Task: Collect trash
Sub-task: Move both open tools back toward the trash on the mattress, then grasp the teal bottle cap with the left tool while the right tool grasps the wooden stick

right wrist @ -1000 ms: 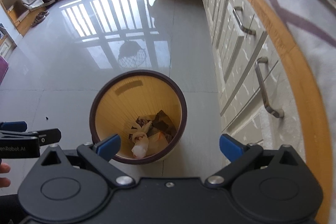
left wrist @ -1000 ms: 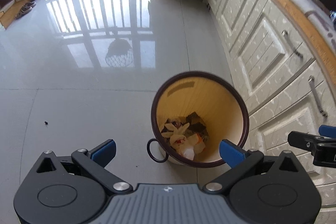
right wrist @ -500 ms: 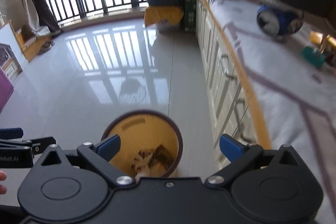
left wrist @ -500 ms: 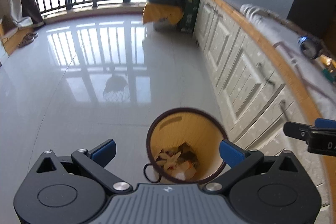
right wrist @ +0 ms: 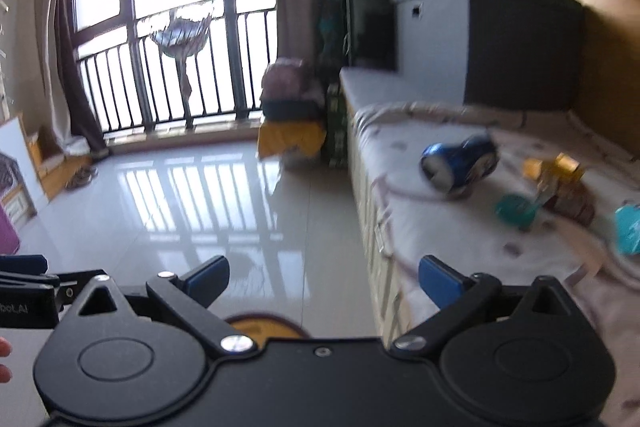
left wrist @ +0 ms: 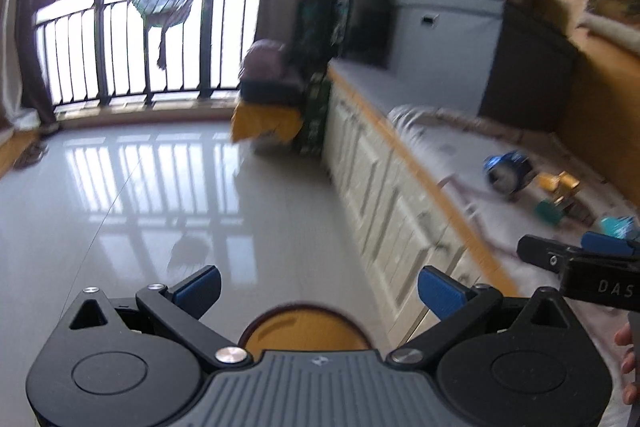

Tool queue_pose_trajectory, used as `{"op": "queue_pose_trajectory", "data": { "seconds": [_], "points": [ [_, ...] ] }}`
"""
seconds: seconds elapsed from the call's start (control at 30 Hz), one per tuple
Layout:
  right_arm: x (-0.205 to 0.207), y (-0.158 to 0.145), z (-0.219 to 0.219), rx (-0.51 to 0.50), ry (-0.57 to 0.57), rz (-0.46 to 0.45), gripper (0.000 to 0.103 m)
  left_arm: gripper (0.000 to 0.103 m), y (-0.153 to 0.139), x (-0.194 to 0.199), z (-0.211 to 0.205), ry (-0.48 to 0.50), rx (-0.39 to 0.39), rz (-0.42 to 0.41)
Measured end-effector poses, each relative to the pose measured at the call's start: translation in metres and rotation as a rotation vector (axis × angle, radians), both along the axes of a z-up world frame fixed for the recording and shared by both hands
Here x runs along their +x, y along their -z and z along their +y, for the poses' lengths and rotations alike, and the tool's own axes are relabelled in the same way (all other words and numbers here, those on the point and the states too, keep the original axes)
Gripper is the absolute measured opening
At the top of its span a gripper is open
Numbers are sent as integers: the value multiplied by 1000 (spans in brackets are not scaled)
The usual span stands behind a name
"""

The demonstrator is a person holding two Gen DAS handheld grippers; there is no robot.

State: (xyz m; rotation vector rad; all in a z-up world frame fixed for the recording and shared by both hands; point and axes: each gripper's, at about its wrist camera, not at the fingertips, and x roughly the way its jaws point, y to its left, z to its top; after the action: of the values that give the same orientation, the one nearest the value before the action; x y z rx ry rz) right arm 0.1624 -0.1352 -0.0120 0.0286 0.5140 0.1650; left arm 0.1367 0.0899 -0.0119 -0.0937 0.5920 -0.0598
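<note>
Both cameras have swung up within the last second. A second ago they looked straight down into the bin; now only its top rim shows at the bottom edge of each view, and the counter with its litter has come into sight. That reads as a turn away from the bin toward the next pickup, though both views are blurred with motion.

The left gripper (left wrist: 318,287) is spread wide and holds nothing. The right gripper (right wrist: 324,277) is likewise wide and empty. It hangs near the counter (right wrist: 460,239) edge, with the trash ahead and to its right.

On the cloth-covered counter lie 4 or so pieces. A blue can (right wrist: 460,163) lies on its side, open end toward the floor side. Just beyond it sits a gold wrapper (right wrist: 554,169) against something dark, with a teal piece (right wrist: 514,211) in front. A light blue packet (right wrist: 628,227) lies at the far right. What each scrap is cannot be told through the blur.

The bin (left wrist: 306,325) stands on the floor beside the cabinets, below both grippers. Its yellow inner wall shows, but its contents are hidden now by the gripper bodies; a second ago it held peelings, paper and dark scraps at the bottom, well under half full.

The can looks the nearest target for the right gripper.
</note>
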Motion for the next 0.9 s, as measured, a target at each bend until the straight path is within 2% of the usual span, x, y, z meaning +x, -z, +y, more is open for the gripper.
{"op": "queue_pose_trajectory", "data": {
  "seconds": [0.23, 0.47, 0.7, 0.9],
  "points": [
    [-3, -29, -50, -5, 25, -89, 103, 103, -33, 13, -54, 96, 13, -116],
    [-8, -45, -114, -4, 87, -159, 103, 103, -47, 31, -121, 235, 14, -178],
    [-8, -38, -179, -30, 180, -175, 103, 103, -44, 50, -188, 373, 30, -199],
    [-6, -18, -227, -44, 254, -150, 103, 103, -25, 65, -236, 493, 28, -217]
  ]
}}
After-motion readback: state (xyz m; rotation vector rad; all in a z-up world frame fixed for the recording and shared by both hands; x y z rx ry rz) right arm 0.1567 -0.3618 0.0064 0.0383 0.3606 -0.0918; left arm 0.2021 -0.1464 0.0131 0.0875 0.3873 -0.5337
